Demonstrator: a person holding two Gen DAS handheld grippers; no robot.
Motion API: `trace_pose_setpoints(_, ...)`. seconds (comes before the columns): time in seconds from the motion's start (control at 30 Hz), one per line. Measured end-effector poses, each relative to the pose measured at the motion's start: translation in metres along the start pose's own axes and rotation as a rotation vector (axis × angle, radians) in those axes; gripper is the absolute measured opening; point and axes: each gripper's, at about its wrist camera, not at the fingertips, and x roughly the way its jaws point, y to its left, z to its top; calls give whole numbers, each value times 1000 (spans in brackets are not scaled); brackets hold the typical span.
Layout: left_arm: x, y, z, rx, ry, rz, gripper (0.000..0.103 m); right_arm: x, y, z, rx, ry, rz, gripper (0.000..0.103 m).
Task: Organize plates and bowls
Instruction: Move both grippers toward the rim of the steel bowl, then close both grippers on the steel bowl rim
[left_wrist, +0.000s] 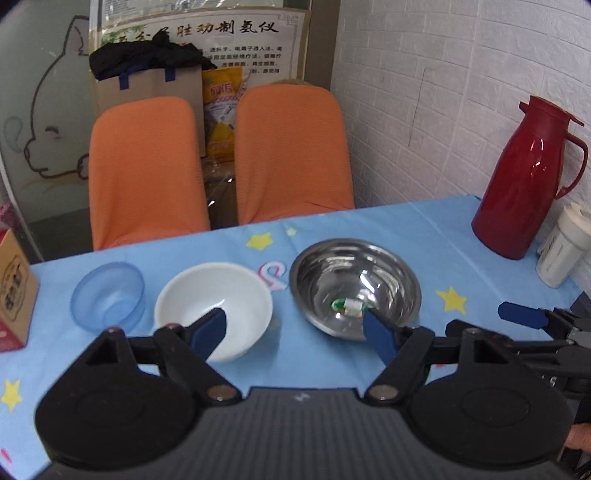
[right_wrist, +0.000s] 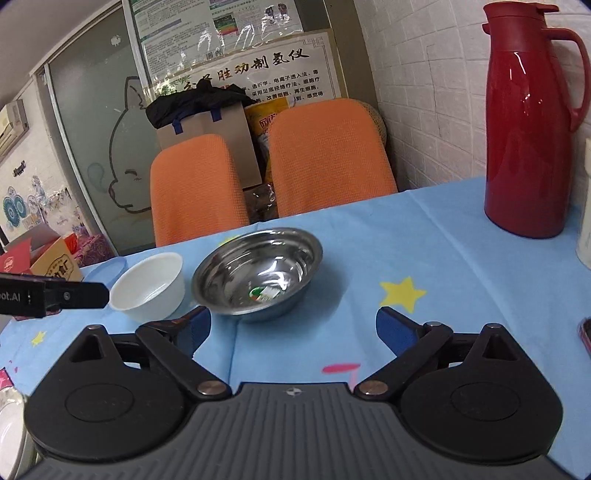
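Three bowls stand in a row on the blue tablecloth: a blue translucent bowl (left_wrist: 109, 295) at left, a white bowl (left_wrist: 221, 299) in the middle, and a steel bowl (left_wrist: 354, 286) with a sticker inside at right. My left gripper (left_wrist: 295, 332) is open and empty, hovering just in front of the white and steel bowls. My right gripper (right_wrist: 293, 328) is open and empty, in front of the steel bowl (right_wrist: 258, 271). The white bowl (right_wrist: 149, 286) and the rim of the blue bowl (right_wrist: 107, 269) show at its left. A white plate edge (right_wrist: 9, 439) shows at bottom left.
A red thermos jug (left_wrist: 528, 177) and a white cup (left_wrist: 563, 245) stand at the right by the brick wall. A cardboard box (left_wrist: 13, 291) sits at the left table edge. Two orange chairs (left_wrist: 218, 162) stand behind the table. The right gripper's finger (left_wrist: 521, 314) reaches in at right.
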Motion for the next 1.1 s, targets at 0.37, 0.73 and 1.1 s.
trace_pose_setpoints(0.37, 131, -3, 52, -11, 145, -96, 74, 87, -16, 30, -37, 121, -45, 103)
trace_pose_setpoints(0.73, 162, -16, 38, 58, 205, -101, 65, 122, -12, 23, -36, 192, -6, 103)
trace_pose_setpoints(1.1, 146, -29, 26, 68, 225, -96, 46, 103, -4, 13, -114, 166, -24, 65)
